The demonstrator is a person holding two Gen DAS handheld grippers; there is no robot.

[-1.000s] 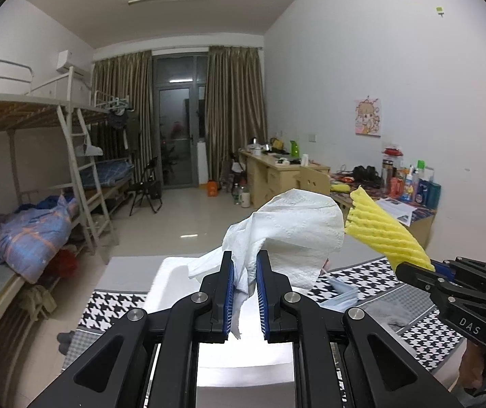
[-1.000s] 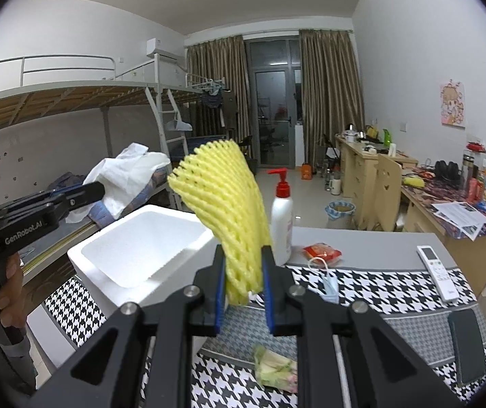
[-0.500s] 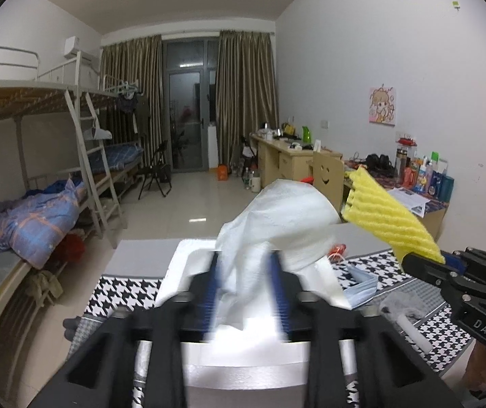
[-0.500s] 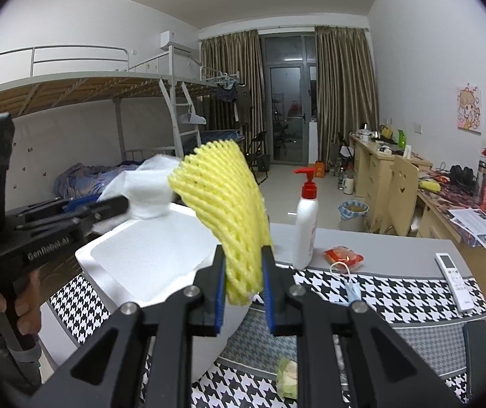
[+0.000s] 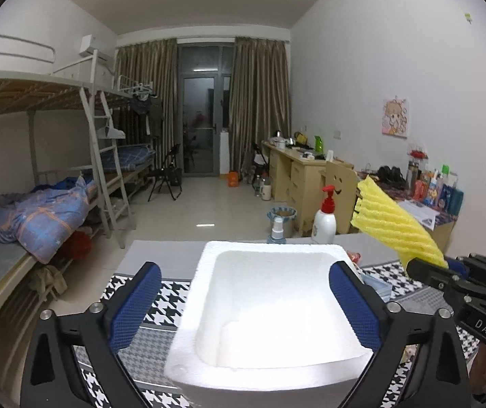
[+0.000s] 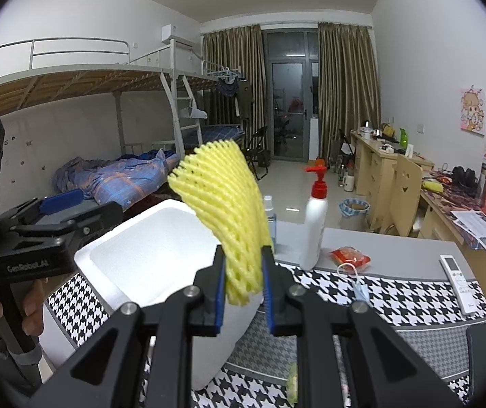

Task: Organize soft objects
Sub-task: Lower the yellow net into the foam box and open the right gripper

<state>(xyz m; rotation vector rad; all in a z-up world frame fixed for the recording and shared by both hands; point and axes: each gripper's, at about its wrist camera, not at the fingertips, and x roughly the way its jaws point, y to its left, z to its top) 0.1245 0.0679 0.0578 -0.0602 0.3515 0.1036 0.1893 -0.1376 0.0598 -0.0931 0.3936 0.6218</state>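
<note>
A white foam box point(image 5: 208, 261) stands on the houndstooth tablecloth, just below and ahead of my left gripper point(image 5: 244, 272). Its jaws are opening wide, and nothing sits between the blue pads point(image 5: 137, 302). A pale white sheet point(image 5: 294, 340) lies flat on the box floor, hard to tell from the foam. My right gripper point(image 6: 243, 258) is shut on a yellow foam net point(image 6: 222, 197) that stands upright over the box's right rim point(image 6: 106, 248). The left wrist view shows that net point(image 5: 392, 224) at the right. A hand holds the left gripper point(image 6: 55, 217).
Behind the box stand a white pump bottle point(image 6: 314, 224) with a red top and a small spray bottle point(image 6: 269, 217). A red packet point(image 6: 350, 258), a face mask point(image 6: 358, 289), a remote point(image 6: 457, 278) and a dark phone point(image 6: 481, 343) lie to the right.
My left gripper went from shut on a crumpled white tissue to wide open, and the tissue is gone from its jaws. The right gripper with the yellow net drew closer to the box.
</note>
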